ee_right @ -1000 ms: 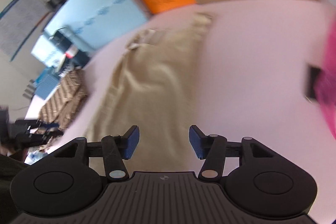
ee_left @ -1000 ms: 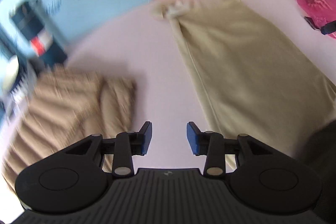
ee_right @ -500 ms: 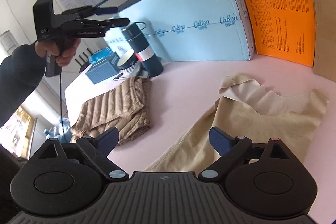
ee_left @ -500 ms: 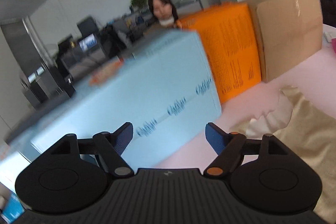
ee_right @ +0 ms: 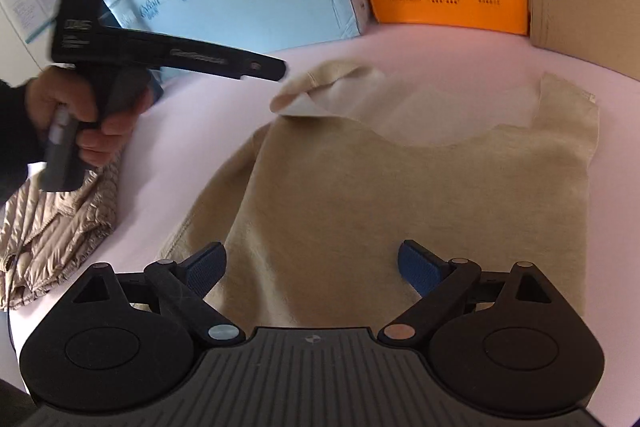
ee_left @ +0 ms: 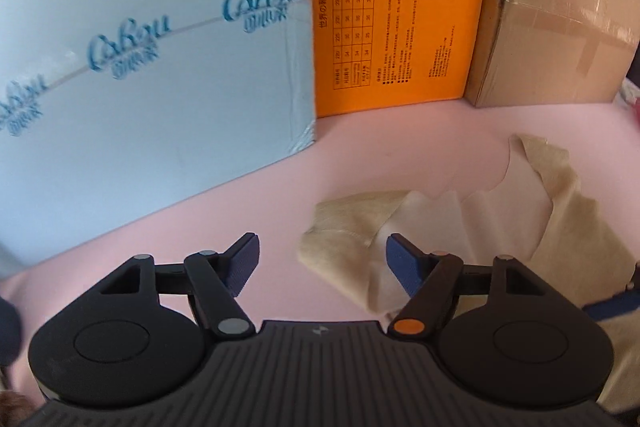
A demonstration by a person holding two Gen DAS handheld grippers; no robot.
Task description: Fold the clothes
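A: Going left to right, how far along is the folding?

B: At nine o'clock in the right wrist view a brown striped garment (ee_right: 60, 211) lies bunched, seemingly done. The beige top (ee_right: 420, 195) lies mostly flat on the pink table (ee_right: 200, 131), one shoulder strap (ee_left: 348, 239) flipped over. No fold is made yet.

A: And the tongs?

B: The left gripper (ee_left: 322, 263) hovers with jaws wide apart, the strap at one o'clock from it. The right gripper (ee_right: 312, 267) is spread too, empty, above the top.

A: Anything unclear?

B: The hem is cut off at six o'clock.
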